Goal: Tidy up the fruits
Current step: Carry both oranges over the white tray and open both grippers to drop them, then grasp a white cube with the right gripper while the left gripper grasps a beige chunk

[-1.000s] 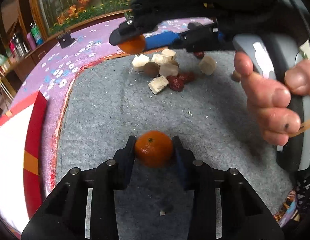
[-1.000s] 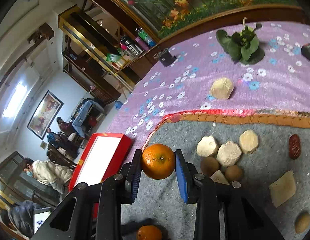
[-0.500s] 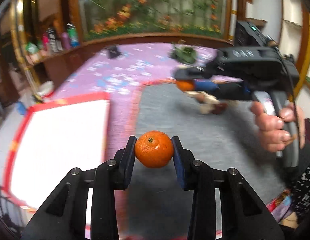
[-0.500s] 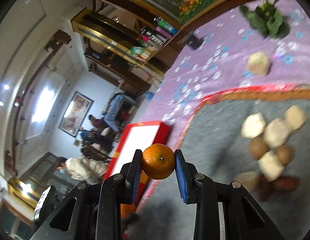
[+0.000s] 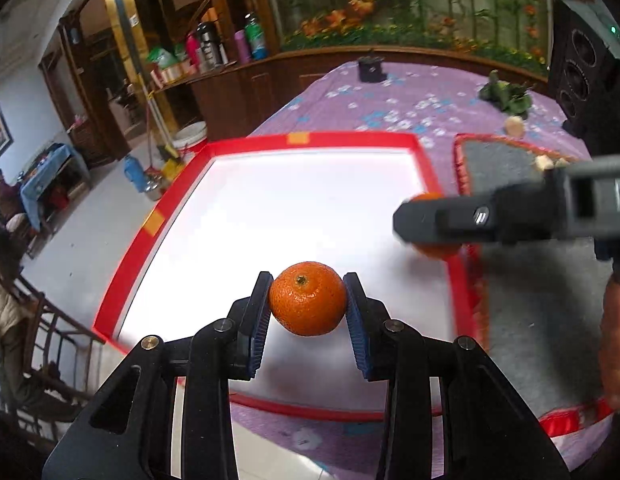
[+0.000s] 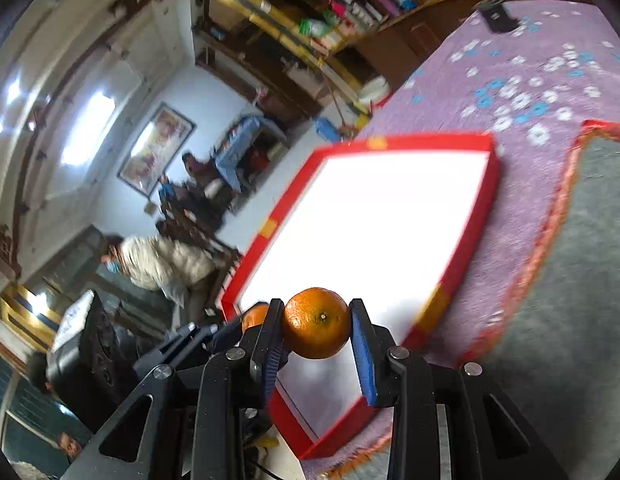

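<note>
**Two tangerines held over a red-rimmed tray**

While each gripper carries its own fruit, both hang above the white floor of the tray. Nearest the left wrist camera, the left gripper point(image 5: 307, 312) has its blue-padded fingers pressed against the sides of a small tangerine point(image 5: 307, 298): bright orange, pebbled skin, green-brown stem scar facing up. Seen from the right wrist camera, the right gripper point(image 6: 316, 334) is clamped the same way on a second tangerine point(image 6: 316, 323), glossy, with a dark dot at its end facing the lens. Below and beyond lies the red tray point(image 5: 350, 137), its rim marked with orange patches and its white base washed out by glare. Right of it sits a grey mat point(image 5: 542, 320) edged in red, on a purple floral cloth point(image 5: 390, 100). Farther off, on that cloth, rests a leafy green bunch point(image 5: 506, 96).
</note>
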Demonstrator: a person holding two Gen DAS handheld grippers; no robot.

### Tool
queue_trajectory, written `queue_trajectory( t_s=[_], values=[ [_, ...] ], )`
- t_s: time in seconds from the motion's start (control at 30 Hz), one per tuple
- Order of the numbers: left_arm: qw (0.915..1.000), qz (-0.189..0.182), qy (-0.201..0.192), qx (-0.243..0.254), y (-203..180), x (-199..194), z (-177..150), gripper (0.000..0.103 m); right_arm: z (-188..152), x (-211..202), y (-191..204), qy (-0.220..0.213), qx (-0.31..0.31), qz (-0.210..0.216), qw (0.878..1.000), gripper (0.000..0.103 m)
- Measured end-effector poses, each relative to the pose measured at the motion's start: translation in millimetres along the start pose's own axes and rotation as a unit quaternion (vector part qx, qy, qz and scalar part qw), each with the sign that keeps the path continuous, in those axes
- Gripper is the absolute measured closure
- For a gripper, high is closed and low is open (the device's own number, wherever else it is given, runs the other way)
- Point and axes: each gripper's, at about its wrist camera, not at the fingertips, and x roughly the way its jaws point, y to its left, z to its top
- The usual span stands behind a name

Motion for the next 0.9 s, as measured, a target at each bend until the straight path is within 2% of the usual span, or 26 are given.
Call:
queue_trajectory(
  t_s=[0.13, 0.2, 0.23, 0.37, 0.43, 0.57, 0.77, 0.9],
  values=[
    [0.9999, 0.009, 0.012, -0.001, 2, 4, -6, 0.067, -2, 22, 10, 0.019, -0.018, -0.054, 0.998, 0.070],
    [0.9997, 0.017, 0.015, 0.000, 2, 6, -6, 0.066, -1, 21, 12, 0.020, -0.023, -0.056, 0.998, 0.068],
    [0.9997, 0.023, 0.013, 0.001, 2, 6, -5, 0.063, -1, 15, 14, 0.010, -0.025, -0.053, 0.998, 0.066],
    [0.9991, 0.042, -0.012, 0.004, 0, -5, -2, 0.043, -4, -19, 10, -0.039, -0.030, -0.040, 0.998, 0.058],
    [0.9988, 0.038, -0.028, 0.012, -7, -13, 1, 0.040, -8, -42, 4, -0.067, -0.028, -0.048, 0.996, 0.055],
    [0.9979, 0.014, -0.050, 0.038, -28, -25, 5, 0.037, -23, -88, -19, -0.102, -0.016, -0.098, 0.990, 0.054],
    [0.9928, -0.040, -0.056, 0.099, -76, -31, 10, 0.036, -60, -179, -82, -0.152, 0.046, -0.193, 0.968, 0.054],
    [0.9874, -0.084, -0.036, 0.129, -110, -23, 24, 0.036, -72, -230, -112, -0.179, 0.064, -0.279, 0.941, 0.053]
  ],
)
